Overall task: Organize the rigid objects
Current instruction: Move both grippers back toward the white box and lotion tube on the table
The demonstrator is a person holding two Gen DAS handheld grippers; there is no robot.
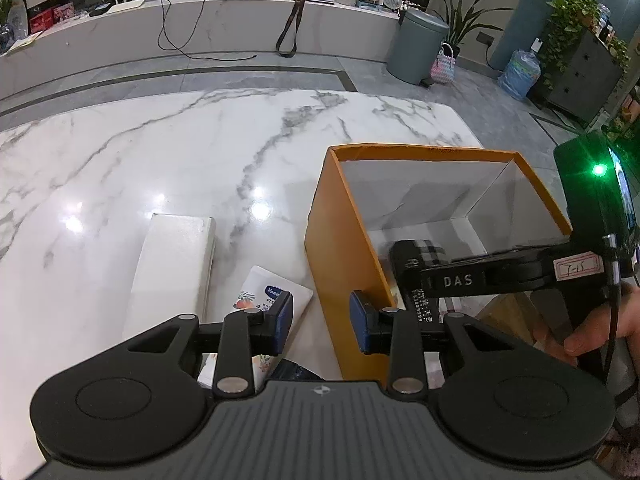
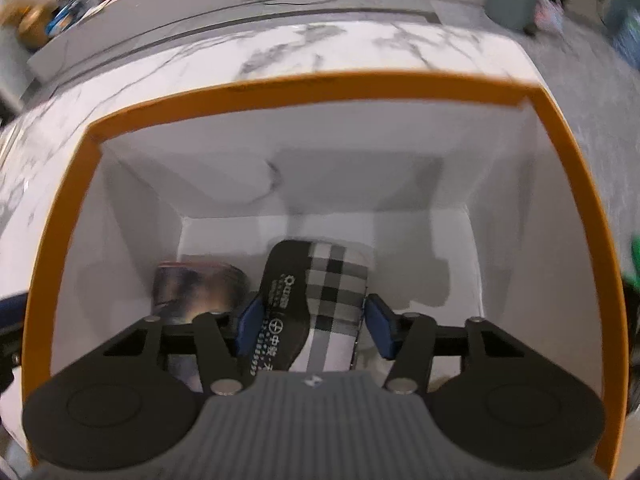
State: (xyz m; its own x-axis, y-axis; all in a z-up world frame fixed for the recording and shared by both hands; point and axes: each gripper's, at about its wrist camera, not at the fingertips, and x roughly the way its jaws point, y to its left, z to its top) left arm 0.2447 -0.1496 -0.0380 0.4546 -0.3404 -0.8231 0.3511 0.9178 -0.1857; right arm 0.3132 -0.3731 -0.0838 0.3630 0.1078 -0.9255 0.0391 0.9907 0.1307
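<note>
Plaid-and-black carton (image 2: 316,304) sits between the right gripper (image 2: 316,330)'s parted pads inside the orange box (image 2: 60,216), beside a glossy tin (image 2: 196,288); left gripper (image 1: 320,320) gapes empty over marble table (image 1: 160,152).

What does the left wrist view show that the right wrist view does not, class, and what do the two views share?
Only the left wrist view shows the white box and the Vaseline tube lying on the table outside the orange box, and the left claw with its jaws astride that box's near wall.

Only the right wrist view shows a dark round container inside the orange box.

Both show the orange box, the checked item and the marble table.
</note>
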